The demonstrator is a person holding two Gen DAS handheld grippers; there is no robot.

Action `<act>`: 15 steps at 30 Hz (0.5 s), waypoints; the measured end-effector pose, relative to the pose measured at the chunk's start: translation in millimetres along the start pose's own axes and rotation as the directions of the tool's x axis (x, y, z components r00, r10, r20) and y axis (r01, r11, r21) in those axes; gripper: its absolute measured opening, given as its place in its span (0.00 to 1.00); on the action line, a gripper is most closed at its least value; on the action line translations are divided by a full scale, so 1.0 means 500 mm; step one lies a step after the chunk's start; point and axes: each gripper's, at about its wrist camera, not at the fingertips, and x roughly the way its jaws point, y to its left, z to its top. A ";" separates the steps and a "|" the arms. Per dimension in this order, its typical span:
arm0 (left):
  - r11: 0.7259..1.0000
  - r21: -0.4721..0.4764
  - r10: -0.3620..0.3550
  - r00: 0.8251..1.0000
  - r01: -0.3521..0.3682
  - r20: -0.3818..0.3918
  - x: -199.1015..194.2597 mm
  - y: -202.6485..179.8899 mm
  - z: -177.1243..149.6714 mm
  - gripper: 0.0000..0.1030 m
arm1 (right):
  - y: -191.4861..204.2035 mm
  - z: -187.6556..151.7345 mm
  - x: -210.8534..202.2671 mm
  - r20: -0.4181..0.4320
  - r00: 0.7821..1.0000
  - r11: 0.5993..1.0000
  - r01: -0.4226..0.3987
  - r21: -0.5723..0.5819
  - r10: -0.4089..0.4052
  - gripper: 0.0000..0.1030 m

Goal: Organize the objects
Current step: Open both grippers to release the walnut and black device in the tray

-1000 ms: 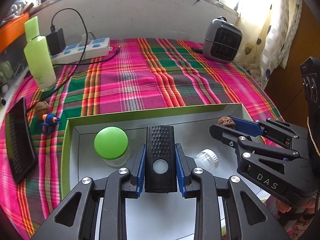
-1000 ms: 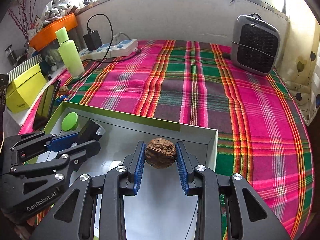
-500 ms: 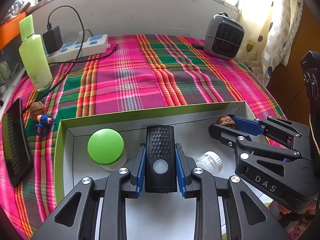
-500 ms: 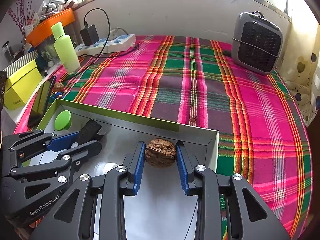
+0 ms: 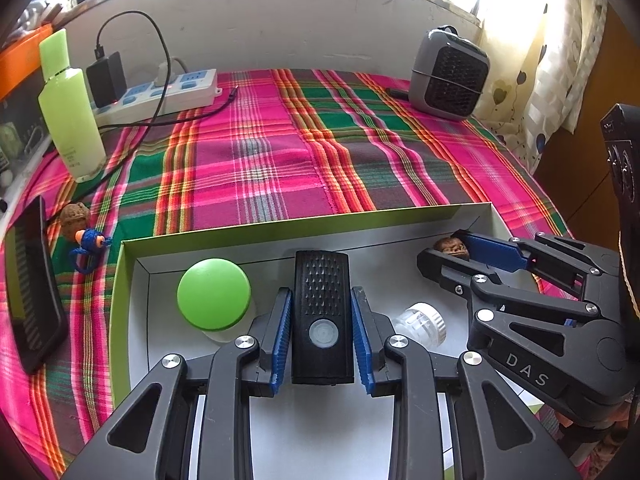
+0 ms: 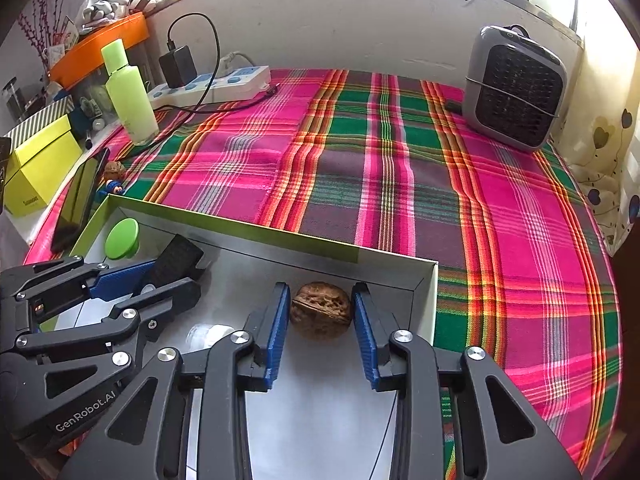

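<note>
The landmark is the shallow open box (image 5: 120, 292) with green outer walls and a white floor, lying on the pink-and-green plaid cloth (image 5: 280, 152).

The left gripper (image 5: 322, 316) is inside the box, its blue pads on either side of a black rectangular device with a ribbed top and a round button (image 5: 322, 312). Its jaws have just been opening; narrow slivers of gap show at both pads, so the grip is released and the device rests on the box floor between them.

The right gripper (image 6: 320, 312) is at the box's far right corner. Its jaws have also just been opening, and a brown wrinkled walnut (image 6: 320, 310) sits on the floor between the pads, with a gap on each side.

Also in the box: a jar with a round green lid (image 5: 214, 294) at the left, and a small clear plastic cap (image 5: 420, 322) between the 2 grippers.

Outside the box's left wall lie a 2nd walnut (image 5: 74, 216), a blue-and-orange toy figure (image 5: 90, 242) and a dark phone (image 5: 28, 296). Beyond the box's far wall stand a pale green bottle (image 5: 70, 108), a white power strip (image 5: 168, 94) and a grey heater (image 5: 450, 74).
</note>
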 end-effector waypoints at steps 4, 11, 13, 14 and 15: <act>1.000 -0.005 -0.003 1.000 0.003 0.008 -0.006 0.005 0.000 0.35 | 0.000 -0.001 -0.006 0.014 1.000 1.000 0.000 0.010 0.000 0.42; 1.000 -0.012 0.004 1.000 -0.004 0.017 -0.021 0.010 -0.007 0.40 | -0.005 -0.005 -0.019 0.028 1.000 0.999 -0.012 0.037 0.011 0.43; 1.000 -0.015 0.001 1.000 -0.001 0.022 -0.027 0.010 -0.010 0.41 | -0.004 -0.007 -0.023 0.032 0.999 0.999 -0.009 0.038 0.008 0.43; 1.000 -0.016 -0.001 1.000 0.001 0.023 -0.030 0.009 -0.011 0.41 | -0.004 -0.008 -0.026 0.035 0.999 0.999 -0.013 0.041 0.012 0.43; 1.000 -0.018 0.001 1.000 0.000 0.025 -0.033 0.009 -0.012 0.41 | -0.004 -0.009 -0.029 0.038 0.999 0.999 -0.017 0.043 0.015 0.43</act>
